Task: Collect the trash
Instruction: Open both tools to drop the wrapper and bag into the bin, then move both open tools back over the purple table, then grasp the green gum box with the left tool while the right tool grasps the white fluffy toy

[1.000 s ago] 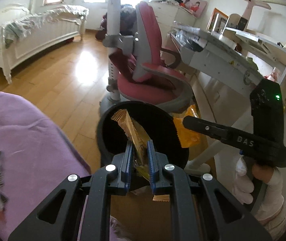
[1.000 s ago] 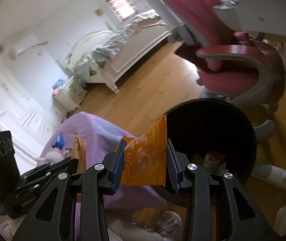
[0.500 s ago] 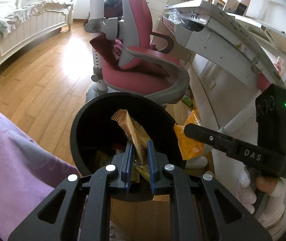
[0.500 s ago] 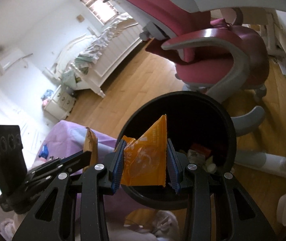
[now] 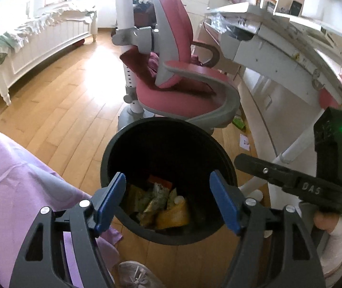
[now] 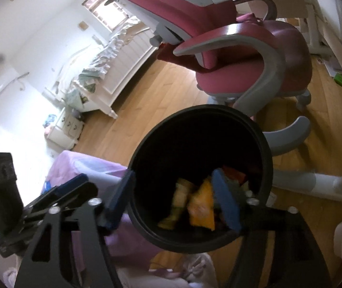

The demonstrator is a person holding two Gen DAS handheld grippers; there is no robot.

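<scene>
A black round trash bin (image 5: pixel 113 148) stands on the wood floor; it also shows in the right wrist view (image 6: pixel 265 144). Several wrappers lie in its bottom, among them an orange packet (image 5: pixel 173 216), seen also in the right wrist view (image 6: pixel 201 206), and a brown-gold wrapper (image 5: pixel 155 201). My left gripper (image 5: pixel 167 202) is open and empty just above the bin's near rim. My right gripper (image 6: pixel 174 202) is open and empty over the bin; it shows from the side in the left wrist view (image 5: pixel 295 183). The left gripper shows in the right wrist view (image 6: pixel 58 199).
A pink and grey desk chair (image 5: pixel 183 81) stands right behind the bin. A white desk (image 5: pixel 279 48) runs along the right. A purple blanket (image 5: pixel 8 182) lies at the left. A white bed (image 5: pixel 39 38) stands far left. A shoe (image 5: pixel 135 273) is near the bin's base.
Both grippers have opened and let go of their wrappers. The brown-gold wrapper and the orange packet have dropped into the bin. Both cameras have moved closer over the bin.
</scene>
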